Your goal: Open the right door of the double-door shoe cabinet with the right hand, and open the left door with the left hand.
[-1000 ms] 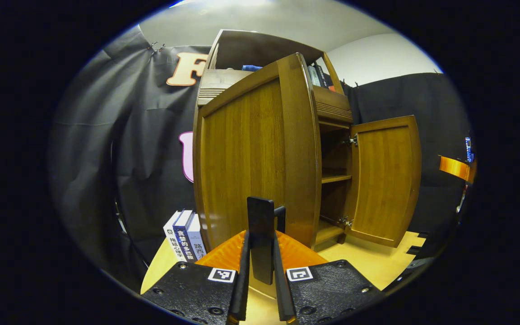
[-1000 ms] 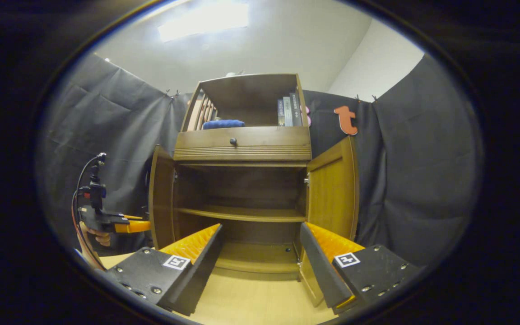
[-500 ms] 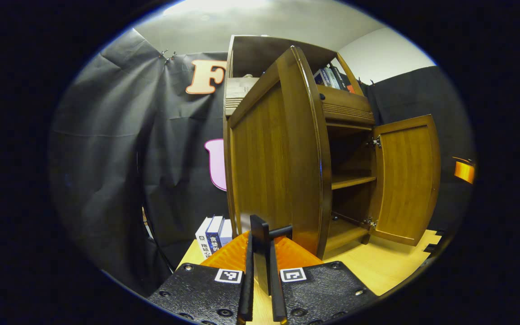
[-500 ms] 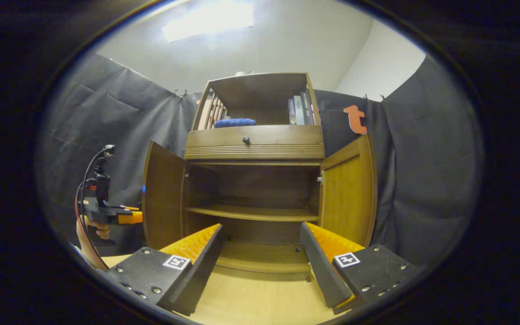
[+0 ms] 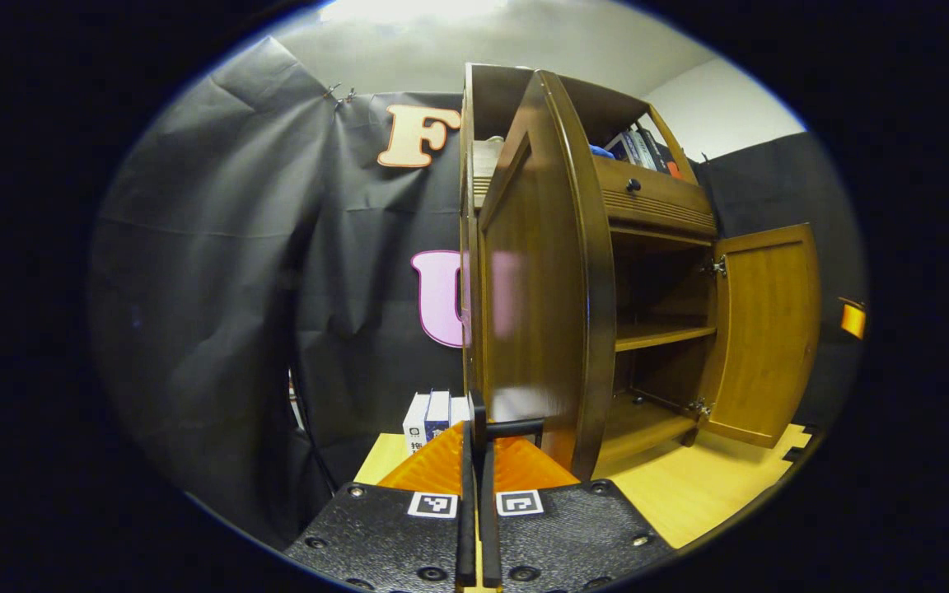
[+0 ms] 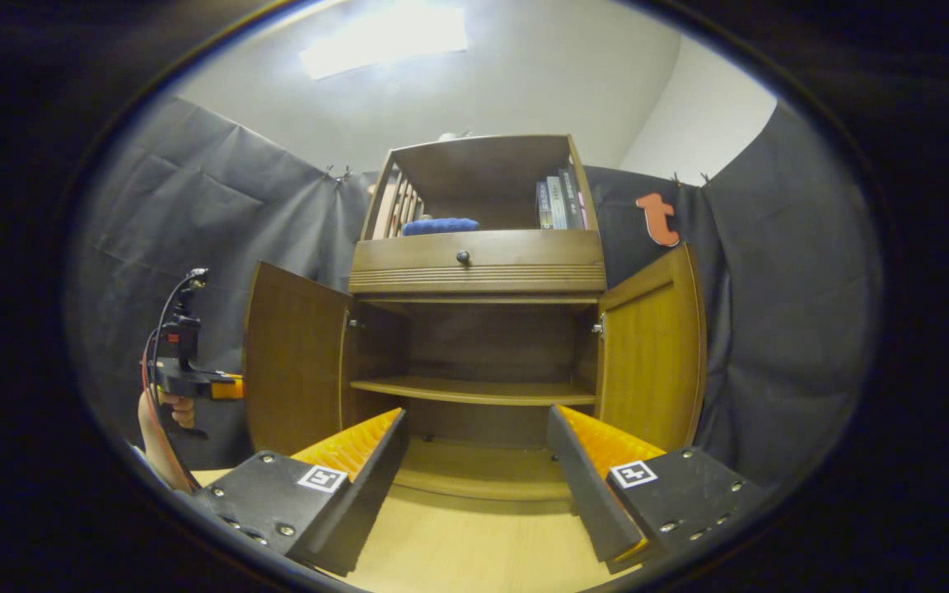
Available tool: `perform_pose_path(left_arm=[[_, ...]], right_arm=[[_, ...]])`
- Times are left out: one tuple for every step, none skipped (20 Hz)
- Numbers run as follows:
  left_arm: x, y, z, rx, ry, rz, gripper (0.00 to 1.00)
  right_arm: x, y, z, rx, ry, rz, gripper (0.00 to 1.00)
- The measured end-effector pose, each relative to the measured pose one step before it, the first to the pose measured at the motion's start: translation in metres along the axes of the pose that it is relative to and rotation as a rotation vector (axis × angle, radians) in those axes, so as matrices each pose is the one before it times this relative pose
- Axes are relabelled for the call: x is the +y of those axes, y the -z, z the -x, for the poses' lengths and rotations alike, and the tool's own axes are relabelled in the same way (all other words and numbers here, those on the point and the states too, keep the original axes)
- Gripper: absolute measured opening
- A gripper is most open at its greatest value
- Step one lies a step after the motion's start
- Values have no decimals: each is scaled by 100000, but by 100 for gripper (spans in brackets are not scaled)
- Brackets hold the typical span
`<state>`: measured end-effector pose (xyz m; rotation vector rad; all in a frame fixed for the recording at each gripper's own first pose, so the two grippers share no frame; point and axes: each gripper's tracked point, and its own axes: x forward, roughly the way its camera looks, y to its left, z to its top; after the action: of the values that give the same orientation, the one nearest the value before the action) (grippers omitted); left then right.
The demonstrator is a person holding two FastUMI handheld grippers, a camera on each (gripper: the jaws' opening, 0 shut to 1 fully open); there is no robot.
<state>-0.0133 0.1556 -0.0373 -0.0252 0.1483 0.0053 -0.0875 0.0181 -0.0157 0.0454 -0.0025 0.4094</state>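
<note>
Left door point(image 5: 536, 280) has swung wider over the last second, its handle point(image 5: 507, 428) clamped in the left gripper point(image 5: 478, 461); right door point(image 6: 652, 350) stands open, right gripper point(image 6: 474, 469) spread and empty; task near done.

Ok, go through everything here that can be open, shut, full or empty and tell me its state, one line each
Left door: swung wide open.
Right door: swung wide open.
Drawer: shut.
Lower compartment: exposed, shelf bare.
Top shelf: holds books and a blue cloth.
Left hand-held gripper: shut on the left door's handle.
Right hand-held gripper: open, holding nothing.
</note>
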Motion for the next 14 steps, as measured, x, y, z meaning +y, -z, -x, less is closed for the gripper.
perform_pose_path(left_arm=[[252,-73,-175,-275,1841,-541,3],[457,-97,-66,-275,1410,311,2],[391,3,97,-141,1865,334,1],[362,33,1,39,1684,609,2],[330,-10,-91,-357,1391,784,2],[188,33,24,63,1254,268,5],[152,12,-20,-524,798,690,5],[11,-9,16,-31,666,-82,2],[4,35,35,-265,477,-981,2],[139,9,40,-168,26,-2181,3],[-29,30,21,-645,1216,-895,3],[158,-243,-26,-750,73,416,1],[34,195,-24,219,600,262,1],[-137,-54,98,-834,926,-452,2]], right_arm=[[-50,26,-69,-64,168,-590,98],[-45,-45,-145,-282,293,-790,97],[-28,41,-83,-227,237,-951,97],[-74,122,-1,-109,105,-892,97],[-31,32,-111,14,173,-626,97],[-85,97,-54,235,331,-45,100],[-155,81,-104,229,605,215,100],[37,25,-60,167,335,233,97],[-32,9,-124,-43,237,-54,97],[41,84,10,79,36,-245,100],[-21,108,9,77,-119,-248,100],[119,-9,-62,7,13,-159,100],[-140,5,67,-110,148,-40,100],[-42,-15,136,-221,183,16,97]])
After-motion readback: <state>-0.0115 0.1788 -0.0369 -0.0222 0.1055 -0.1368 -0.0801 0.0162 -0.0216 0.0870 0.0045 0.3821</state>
